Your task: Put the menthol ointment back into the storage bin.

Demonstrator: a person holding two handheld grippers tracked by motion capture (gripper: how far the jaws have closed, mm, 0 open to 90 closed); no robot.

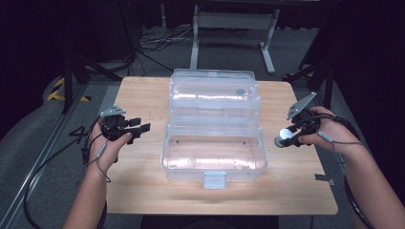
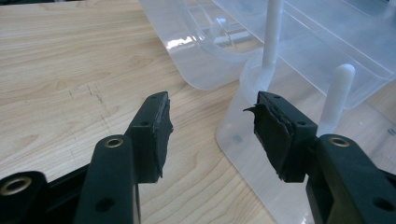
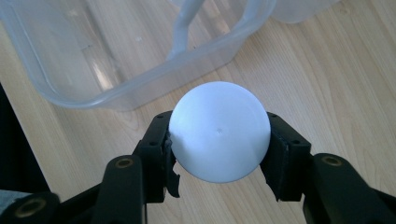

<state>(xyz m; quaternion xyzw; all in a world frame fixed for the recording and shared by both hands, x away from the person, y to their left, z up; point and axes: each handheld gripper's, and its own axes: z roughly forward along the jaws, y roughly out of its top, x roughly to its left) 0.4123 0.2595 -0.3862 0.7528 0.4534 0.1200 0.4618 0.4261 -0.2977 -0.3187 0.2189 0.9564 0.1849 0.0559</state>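
Note:
A clear plastic box (image 1: 214,160) stands open in the middle of the wooden table (image 1: 143,186), its lid (image 1: 215,93) folded back behind it. My right gripper (image 1: 285,137) hovers off the box's right side, shut on a white ball (image 1: 286,134). In the right gripper view the white ball (image 3: 219,132) sits squeezed between both pads (image 3: 163,149), above the tabletop beside the box's corner (image 3: 140,88). My left gripper (image 1: 142,125) is left of the box, open and holding nothing. In the left gripper view its pads (image 2: 161,128) frame the box's near corner (image 2: 243,135).
A white latch tab (image 1: 214,180) sticks out at the box's front edge. Bare wood lies on both sides of the box. Cables (image 1: 43,167) trail off the table's left, and metal stand legs (image 1: 267,45) rise from the floor behind.

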